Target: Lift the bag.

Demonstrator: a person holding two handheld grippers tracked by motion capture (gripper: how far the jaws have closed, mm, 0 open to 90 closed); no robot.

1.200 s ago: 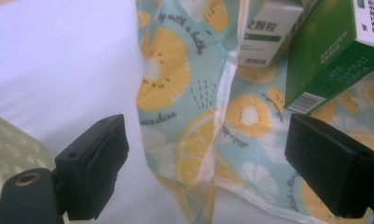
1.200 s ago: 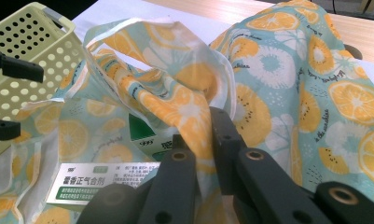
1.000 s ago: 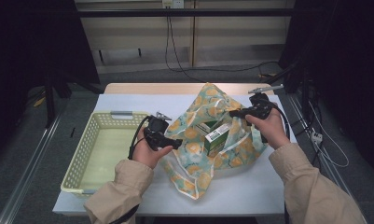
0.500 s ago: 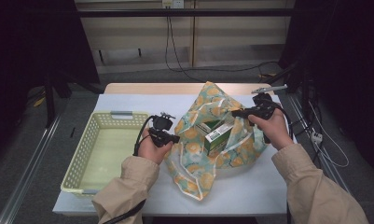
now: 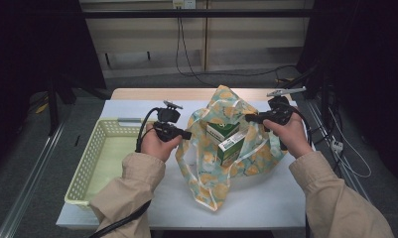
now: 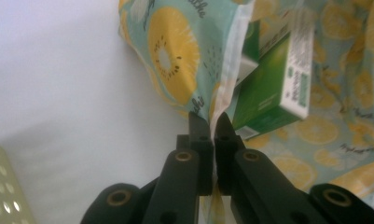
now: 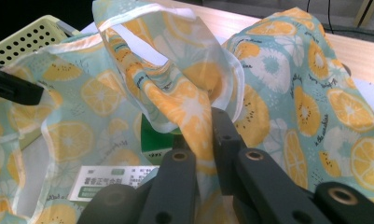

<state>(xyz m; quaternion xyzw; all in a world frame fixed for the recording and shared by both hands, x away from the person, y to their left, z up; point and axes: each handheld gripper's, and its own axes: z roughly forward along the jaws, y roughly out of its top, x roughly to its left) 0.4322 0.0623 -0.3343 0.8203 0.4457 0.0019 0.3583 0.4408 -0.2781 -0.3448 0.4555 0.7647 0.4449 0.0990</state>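
Fruit-print bag mid-table, mouth now wider | left gripper, right gripper each pinching rim | 2 green cartons exposed (liftable next) | basket left.

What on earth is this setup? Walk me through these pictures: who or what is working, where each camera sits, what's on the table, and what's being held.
No robot here: a person sits at a white table with a hand-held two-jaw tool in each hand. The high view looks down from above the person. The other two pictures come from small cameras riding on each tool, looking along its black jaws.

The left gripper and the right gripper each pinch an edge of a fruit-printed cloth bag, holding its mouth open. The left gripper view shows its jaws closed on the bag's rim; the right gripper view shows cloth clamped between its jaws.

Inside the bag lie green and white boxes. A pale yellow basket sits at the table's left.
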